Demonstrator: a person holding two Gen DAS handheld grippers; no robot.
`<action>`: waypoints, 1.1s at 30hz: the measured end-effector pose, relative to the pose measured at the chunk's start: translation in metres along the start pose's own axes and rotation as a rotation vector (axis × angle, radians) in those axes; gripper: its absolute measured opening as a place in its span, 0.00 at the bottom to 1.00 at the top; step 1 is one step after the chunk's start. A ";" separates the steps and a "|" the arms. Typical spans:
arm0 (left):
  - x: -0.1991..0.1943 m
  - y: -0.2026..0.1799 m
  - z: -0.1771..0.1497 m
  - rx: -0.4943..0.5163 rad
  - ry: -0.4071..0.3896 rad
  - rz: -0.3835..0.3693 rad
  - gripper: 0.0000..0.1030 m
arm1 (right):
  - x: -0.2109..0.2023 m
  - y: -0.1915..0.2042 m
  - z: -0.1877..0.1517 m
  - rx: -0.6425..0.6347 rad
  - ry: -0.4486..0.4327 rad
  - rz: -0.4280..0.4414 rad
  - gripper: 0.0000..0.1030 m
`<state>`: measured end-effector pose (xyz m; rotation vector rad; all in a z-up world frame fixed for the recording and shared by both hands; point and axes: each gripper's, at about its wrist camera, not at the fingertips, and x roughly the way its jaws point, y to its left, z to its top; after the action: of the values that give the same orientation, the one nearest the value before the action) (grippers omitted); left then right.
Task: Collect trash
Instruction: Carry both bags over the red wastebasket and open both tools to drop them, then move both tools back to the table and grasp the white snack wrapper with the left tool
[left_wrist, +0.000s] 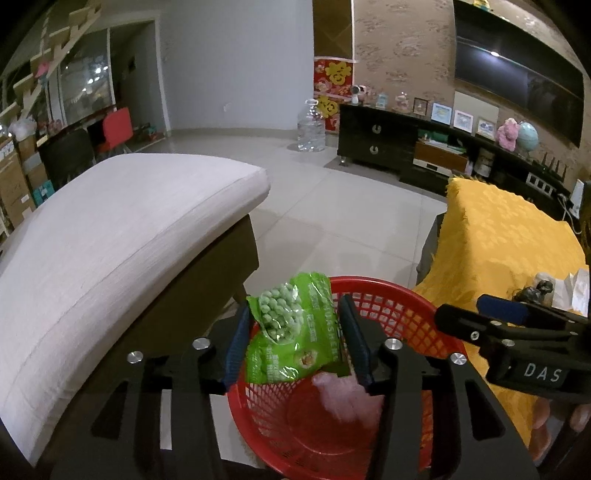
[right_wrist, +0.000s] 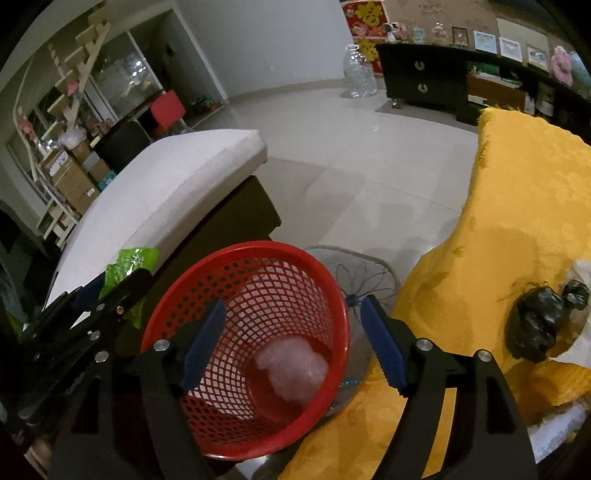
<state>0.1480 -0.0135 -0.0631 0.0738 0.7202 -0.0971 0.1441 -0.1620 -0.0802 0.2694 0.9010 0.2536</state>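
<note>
My left tongs (left_wrist: 295, 336) pinch the light, crinkly green pea packet (left_wrist: 291, 328) by its edges above the red basket (left_wrist: 406, 306), lower centre; right tongs (right_wrist: 291, 343) gape wide, empty.

Green snack bag (left_wrist: 291, 328), printed with peas, is sitting crumpled and roughly upright at lower centre of the left wrist view, overhanging the rim of the red mesh basket (left_wrist: 417, 314). Basket is standing open at bottom centre, a pale pink plastic wad (right_wrist: 291, 365) lying on its floor. Black crumpled bag (right_wrist: 539, 317) is lying at right edge of the right wrist view, on yellow cloth.
</note>
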 end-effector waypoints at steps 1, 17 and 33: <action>0.000 0.000 0.001 -0.001 -0.003 0.000 0.55 | -0.003 -0.001 0.000 -0.001 -0.010 -0.011 0.72; -0.011 -0.009 0.005 0.011 -0.060 -0.008 0.80 | -0.039 -0.004 -0.013 -0.039 -0.108 -0.128 0.72; -0.020 -0.031 -0.001 0.062 -0.078 -0.021 0.85 | -0.110 -0.030 -0.042 -0.043 -0.231 -0.277 0.82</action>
<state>0.1288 -0.0426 -0.0521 0.1209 0.6404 -0.1418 0.0483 -0.2209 -0.0343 0.1286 0.6936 -0.0151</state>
